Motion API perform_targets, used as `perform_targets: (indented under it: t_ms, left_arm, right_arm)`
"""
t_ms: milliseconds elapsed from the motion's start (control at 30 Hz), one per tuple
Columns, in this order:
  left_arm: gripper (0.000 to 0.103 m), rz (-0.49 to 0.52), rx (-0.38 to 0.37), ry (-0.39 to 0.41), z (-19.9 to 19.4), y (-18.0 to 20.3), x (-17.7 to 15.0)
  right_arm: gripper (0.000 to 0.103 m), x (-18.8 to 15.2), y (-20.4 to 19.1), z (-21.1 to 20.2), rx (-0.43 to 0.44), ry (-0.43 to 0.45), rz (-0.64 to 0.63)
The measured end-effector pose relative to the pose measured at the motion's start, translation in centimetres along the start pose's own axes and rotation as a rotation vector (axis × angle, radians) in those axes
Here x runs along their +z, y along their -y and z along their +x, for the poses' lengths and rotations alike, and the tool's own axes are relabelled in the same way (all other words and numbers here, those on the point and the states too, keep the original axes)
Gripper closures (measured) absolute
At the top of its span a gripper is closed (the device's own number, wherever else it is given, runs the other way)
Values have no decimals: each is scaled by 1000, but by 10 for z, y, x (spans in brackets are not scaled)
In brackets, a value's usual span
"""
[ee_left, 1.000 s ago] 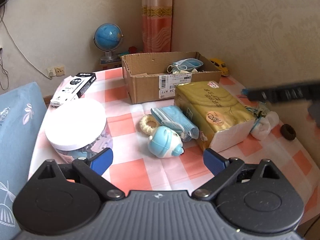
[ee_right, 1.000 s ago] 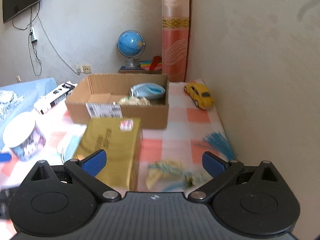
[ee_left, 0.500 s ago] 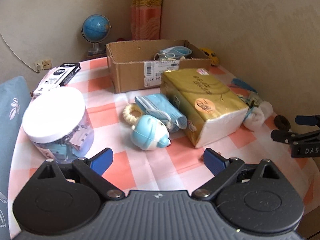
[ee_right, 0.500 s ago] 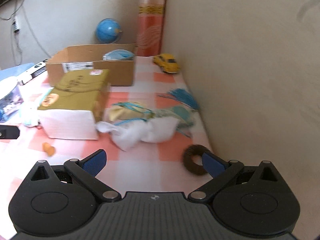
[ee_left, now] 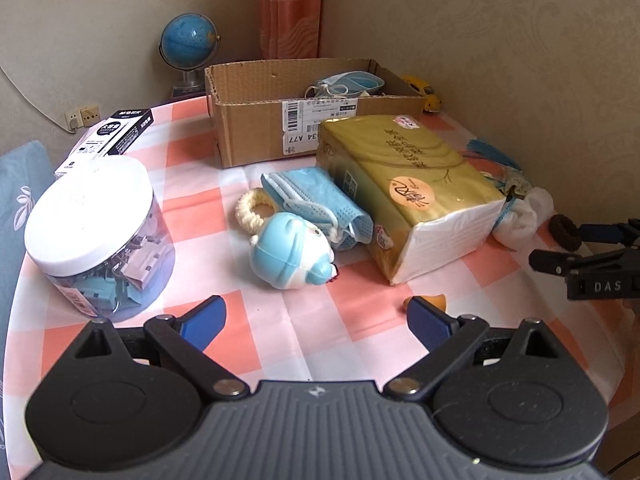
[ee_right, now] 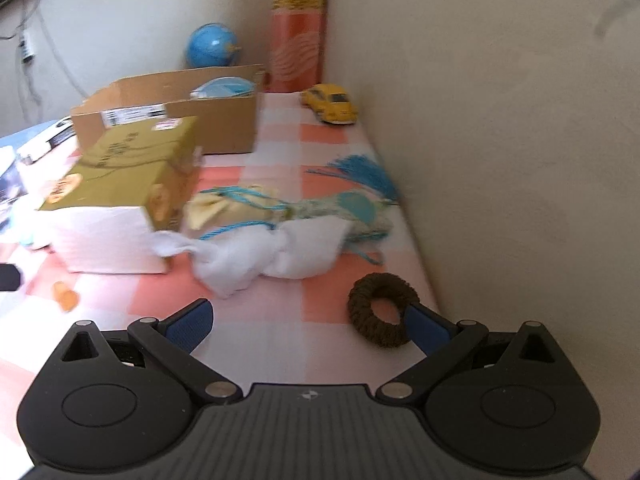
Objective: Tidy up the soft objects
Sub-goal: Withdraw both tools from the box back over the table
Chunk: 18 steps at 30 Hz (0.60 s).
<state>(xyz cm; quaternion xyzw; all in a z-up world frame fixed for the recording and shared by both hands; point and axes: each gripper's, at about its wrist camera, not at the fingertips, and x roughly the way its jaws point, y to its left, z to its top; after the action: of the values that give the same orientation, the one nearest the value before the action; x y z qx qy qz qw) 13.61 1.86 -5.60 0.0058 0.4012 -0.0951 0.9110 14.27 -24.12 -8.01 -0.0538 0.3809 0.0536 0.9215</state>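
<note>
Right tool (ee_right: pixel 308 320) spread beside brown hair tie (ee_right: pixel 382 310).

jar (ee_right: pixel 8 184) cut by left edge | box contents (ee_right: pixel 224 88) blurred

A: Light? Soft daylight, fairly bright, no hard shadows. Faint glare on the jar lid (ee_left: pixel 86 208).
B: Sharpness? Left view crisp in the centre, fisheye bending + dark corners. Right view motion-blurred, esp. the tissue pack (ee_right: pixel 120 184) and left edge.
</note>
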Motion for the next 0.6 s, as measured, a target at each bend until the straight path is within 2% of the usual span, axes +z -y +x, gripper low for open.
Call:
perform_targets:
  t_ms: [200,267,333,433,600]
  left_arm:
    - [6,17,-11,4,0,2,2]
    - [6,26,-11,9,0,2,2]
    - [6,30,-7,14,2,2,2]
    - [6,31,-5,7,5,2,2]
    - [6,71,-53,8,3,11,-2]
  right_arm:
    - [0,1,-15,-14,126,-23,-35]
    - [0,2,-17,-20,101,4,-44]
    - [0,2,-15,-21,39,19,-42]
    - [0,-1,-5,-12,-24,0,-20]
    - [0,-12,8,-1,-17,-30,30]
